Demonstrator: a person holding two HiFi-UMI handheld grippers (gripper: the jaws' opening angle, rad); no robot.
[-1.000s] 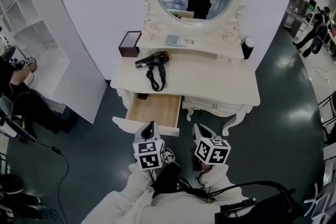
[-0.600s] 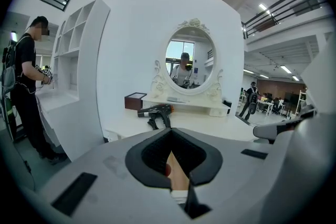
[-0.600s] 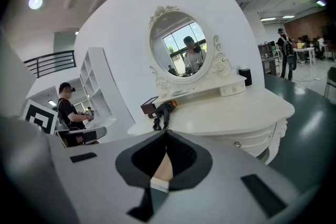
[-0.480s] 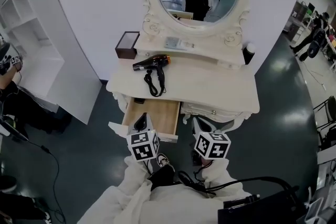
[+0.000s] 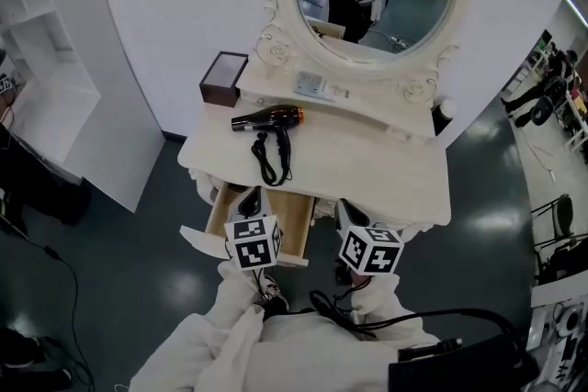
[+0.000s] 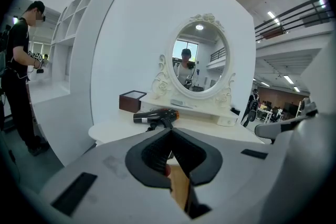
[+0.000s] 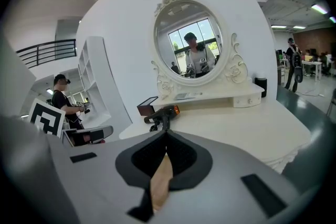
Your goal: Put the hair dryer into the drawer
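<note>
Overhead, the hair dryer (image 5: 266, 117) lies on the dressing table (image 5: 367, 165), behind the open drawer (image 5: 292, 216); the left gripper (image 5: 250, 196) hangs over that drawer, the right gripper (image 5: 347, 214) beside it. Left gripper view: jaws clenched, empty, dryer ahead. Right gripper view: jaws likewise pressed together on nothing.
</note>
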